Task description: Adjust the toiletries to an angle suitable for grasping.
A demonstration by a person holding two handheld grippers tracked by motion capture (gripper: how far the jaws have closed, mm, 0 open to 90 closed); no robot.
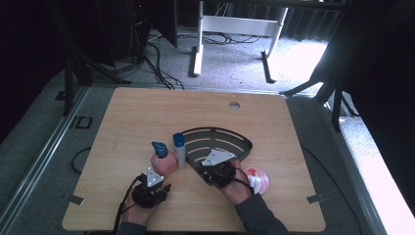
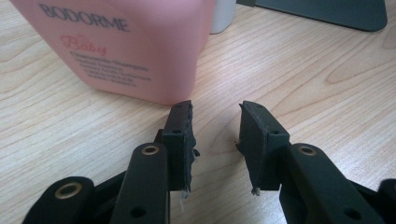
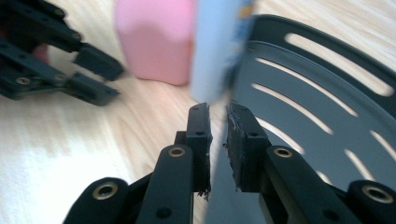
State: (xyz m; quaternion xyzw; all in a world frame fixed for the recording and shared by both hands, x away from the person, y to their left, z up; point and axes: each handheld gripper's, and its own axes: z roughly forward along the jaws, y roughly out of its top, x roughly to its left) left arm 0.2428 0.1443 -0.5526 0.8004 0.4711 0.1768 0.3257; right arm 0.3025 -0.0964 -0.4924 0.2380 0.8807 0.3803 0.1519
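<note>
A pink bottle [image 1: 164, 164] with a blue cap, labelled BODORME Baby [image 2: 121, 46], stands upright on the wooden table [image 1: 142, 117]. Right beside it stands a slim pale bottle [image 1: 180, 152] with a blue cap, at the left tip of a dark slotted fan-shaped tray [image 1: 220, 139]. My left gripper [image 2: 215, 116] is open with nothing between its jaws, and the pink bottle stands just beyond its left jaw. My right gripper [image 3: 217, 116] is open by a narrow gap. The tray's rim [image 3: 303, 93] runs into that gap, with the slim bottle [image 3: 215, 46] right ahead.
A round red and white object [image 1: 257, 178] lies on the table by the right forearm. A small cable hole [image 1: 234, 105] sits near the table's far edge. In the right gripper view the left gripper [image 3: 60, 60] shows at the upper left, beside the pink bottle [image 3: 154, 37].
</note>
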